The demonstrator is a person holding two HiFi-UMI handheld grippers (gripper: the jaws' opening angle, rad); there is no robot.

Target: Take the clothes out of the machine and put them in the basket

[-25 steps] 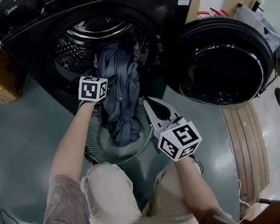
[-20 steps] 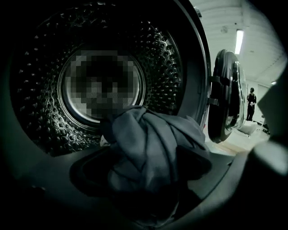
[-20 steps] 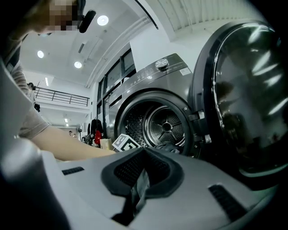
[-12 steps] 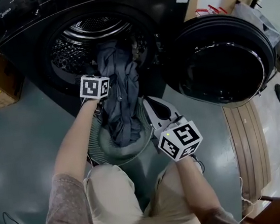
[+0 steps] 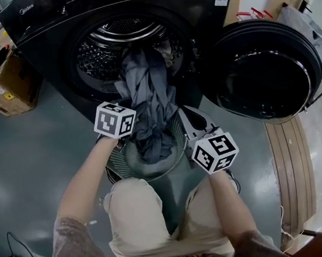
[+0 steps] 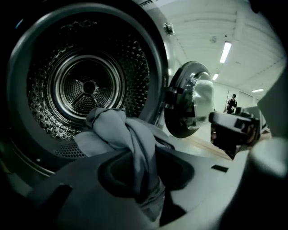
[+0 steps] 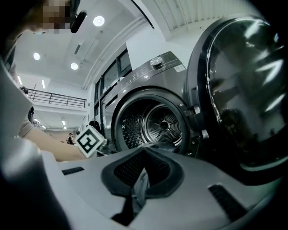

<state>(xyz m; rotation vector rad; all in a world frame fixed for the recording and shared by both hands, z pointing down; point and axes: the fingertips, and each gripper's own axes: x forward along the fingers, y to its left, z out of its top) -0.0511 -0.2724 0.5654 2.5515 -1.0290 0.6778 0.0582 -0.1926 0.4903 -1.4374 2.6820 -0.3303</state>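
now left gripper (image 6: pixel 143 179) jaws, just closing, pinch the grey garment (image 6: pixel 118 130); right gripper (image 7: pixel 136 192) seemingly pinches it too.

We count one black front-loading washing machine (image 5: pixel 42 29) with one round dark door (image 5: pixel 266 76), one round grey mesh basket (image 5: pixel 114 163), one hanging mass of blue-grey clothes (image 5: pixel 151 97), two grippers, namely the left gripper (image 6: pixel 141 179) and the right gripper (image 7: pixel 137 191), two white marker cubes (image 5: pixel 114 119), and at least one brown cardboard box (image 5: pixel 8 83).
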